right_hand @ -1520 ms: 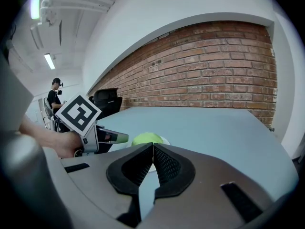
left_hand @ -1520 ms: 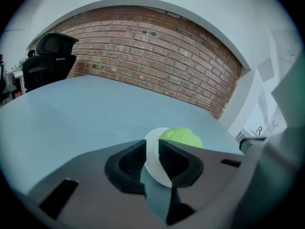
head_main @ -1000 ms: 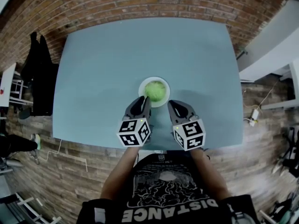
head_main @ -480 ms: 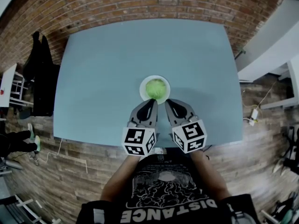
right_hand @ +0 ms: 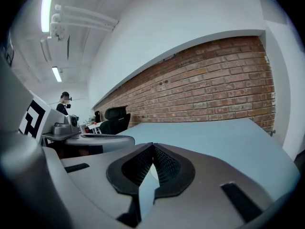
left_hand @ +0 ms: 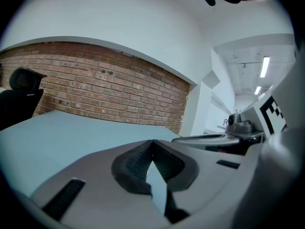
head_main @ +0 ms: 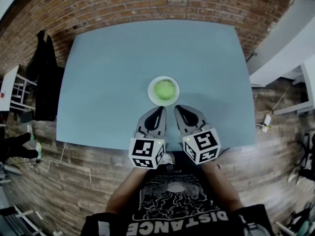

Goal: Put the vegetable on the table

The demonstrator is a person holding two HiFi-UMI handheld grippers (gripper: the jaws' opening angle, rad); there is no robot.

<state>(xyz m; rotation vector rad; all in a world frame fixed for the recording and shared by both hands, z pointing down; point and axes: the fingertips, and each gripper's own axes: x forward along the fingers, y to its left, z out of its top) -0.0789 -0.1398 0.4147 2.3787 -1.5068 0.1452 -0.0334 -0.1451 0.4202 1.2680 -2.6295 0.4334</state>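
A round green vegetable (head_main: 164, 89) lies in a white bowl (head_main: 152, 95) near the middle of the blue-grey table (head_main: 113, 68). Both grippers hover side by side just on the near side of the bowl, tips pointing at it, not touching it. The left gripper (head_main: 161, 110) is shut and holds nothing; its jaws meet at the tip in the left gripper view (left_hand: 152, 142). The right gripper (head_main: 177, 108) is likewise shut and bare, jaws meeting in the right gripper view (right_hand: 152, 146). Neither gripper view shows the bowl or the vegetable.
A black office chair (head_main: 43, 80) stands off the table's left edge. A white desk (head_main: 288, 43) sits to the right. Brick flooring surrounds the table. A person (right_hand: 63, 102) stands far off in the right gripper view.
Both grippers have drawn back toward the table's near edge, away from the bowl's sides, and come closer together. The vegetable and bowl have not moved.
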